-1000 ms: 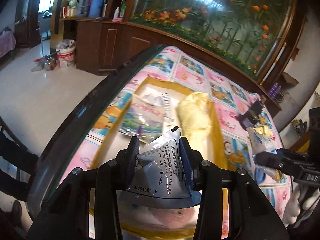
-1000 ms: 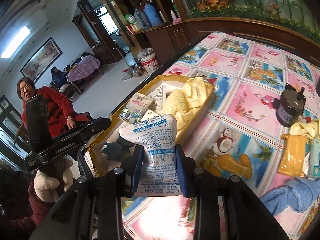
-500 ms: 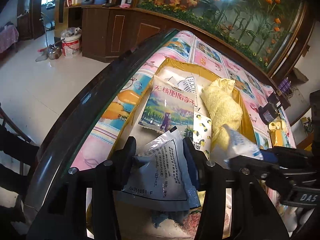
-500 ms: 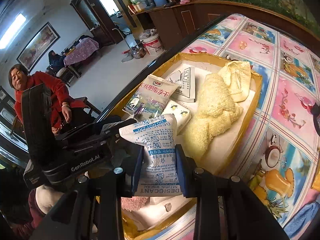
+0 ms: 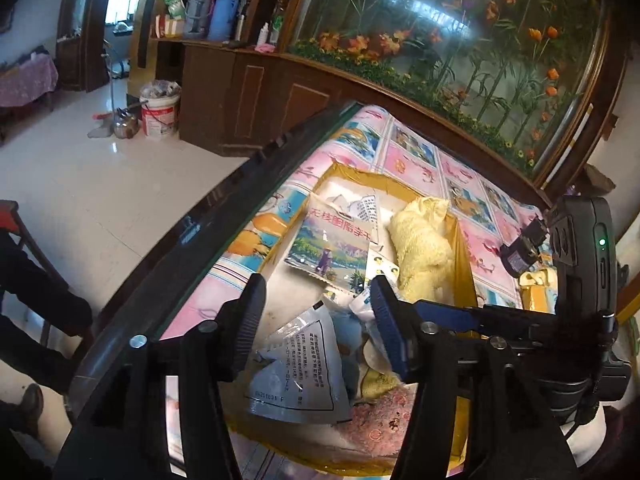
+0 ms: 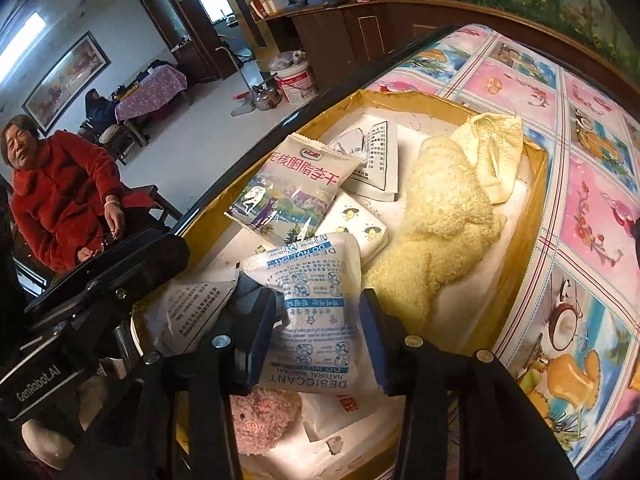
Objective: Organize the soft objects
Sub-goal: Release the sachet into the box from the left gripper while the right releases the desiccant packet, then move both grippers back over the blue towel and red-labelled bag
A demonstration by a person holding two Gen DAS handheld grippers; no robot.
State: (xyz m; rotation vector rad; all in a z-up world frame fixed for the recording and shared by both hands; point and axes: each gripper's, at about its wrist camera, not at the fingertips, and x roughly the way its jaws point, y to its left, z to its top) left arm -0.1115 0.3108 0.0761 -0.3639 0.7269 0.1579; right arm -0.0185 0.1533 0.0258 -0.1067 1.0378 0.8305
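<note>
My left gripper point(image 5: 316, 320) is open above the near end of the yellow-walled box point(image 5: 464, 264). A silver foil packet point(image 5: 296, 372) lies free in the box below its jaws. My right gripper point(image 6: 320, 332) is open too, its jaws apart from the white desiccant bag point(image 6: 320, 292), which rests in the box point(image 6: 536, 200). The box also holds a snack pouch point(image 6: 296, 188), yellow fluffy cloths point(image 6: 448, 216), a white packet point(image 6: 376, 160) and a pink fuzzy item point(image 6: 260, 416).
The box sits on a table with a pink cartoon cloth point(image 6: 580, 184) and a dark rim point(image 5: 224, 224). A black device point(image 5: 520, 248) and yellow items point(image 5: 536, 292) lie past the box. A woman in red point(image 6: 60, 196) sits to the left.
Both grippers moved over the box and opened. The foil packet dropped from the left jaws and the desiccant bag from the right jaws into the box.
</note>
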